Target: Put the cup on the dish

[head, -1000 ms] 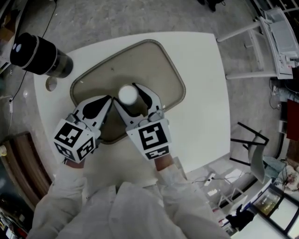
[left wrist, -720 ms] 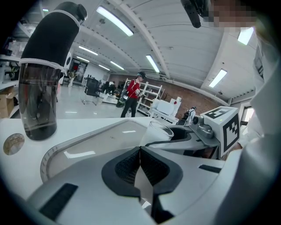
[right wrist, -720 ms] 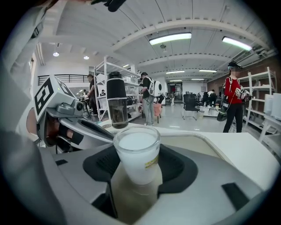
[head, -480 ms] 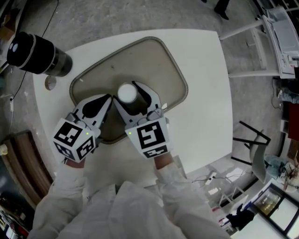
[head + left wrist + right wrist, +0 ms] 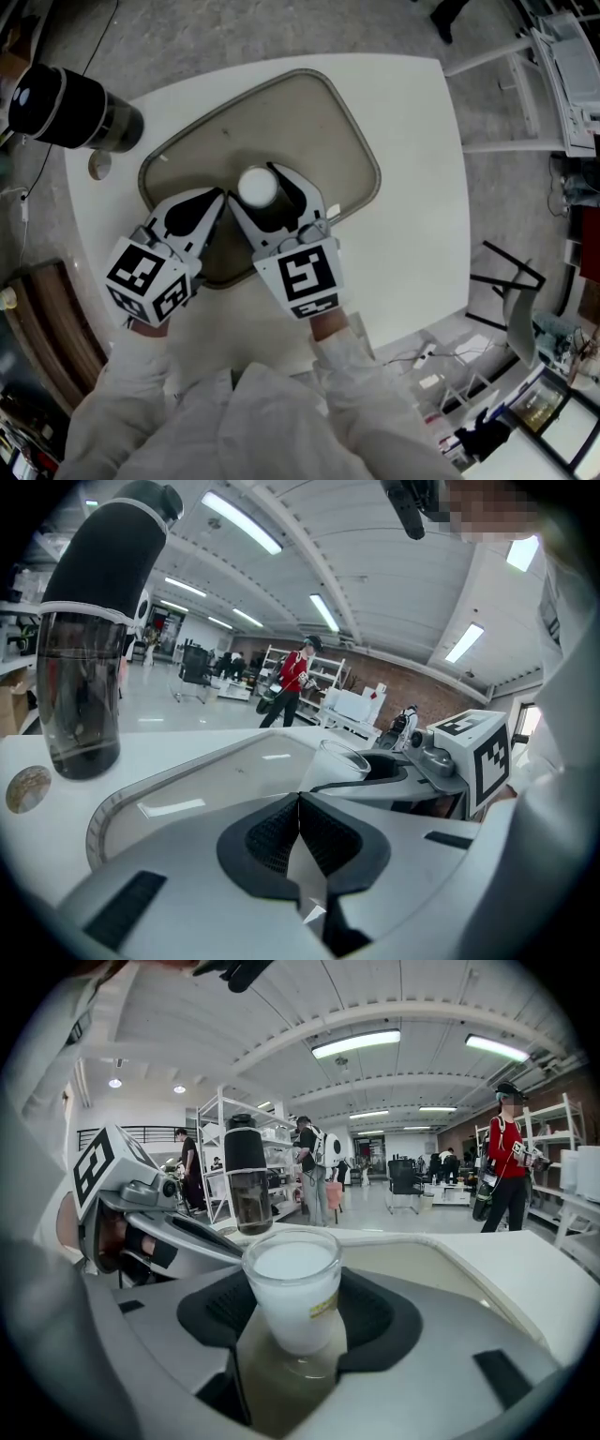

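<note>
A white frosted cup (image 5: 256, 187) stands upright on the beige tray-like dish (image 5: 309, 131), near the dish's middle. My right gripper (image 5: 255, 190) is open, one jaw on each side of the cup with a small gap to each pad. In the right gripper view the cup (image 5: 293, 1290) rests on the dish (image 5: 422, 1260) between the black pads (image 5: 386, 1314). My left gripper (image 5: 217, 200) is shut on nothing, its tip over the dish just left of the cup. The left gripper view shows its shut jaws meeting at my left gripper (image 5: 300, 801), with the cup (image 5: 335, 764) beyond.
A tall black-capped bottle (image 5: 75, 108) stands on the white table (image 5: 412, 187) at its far left corner, with a small round disc (image 5: 101, 167) beside it. The table's edges lie close on all sides. People and shelving stand in the background.
</note>
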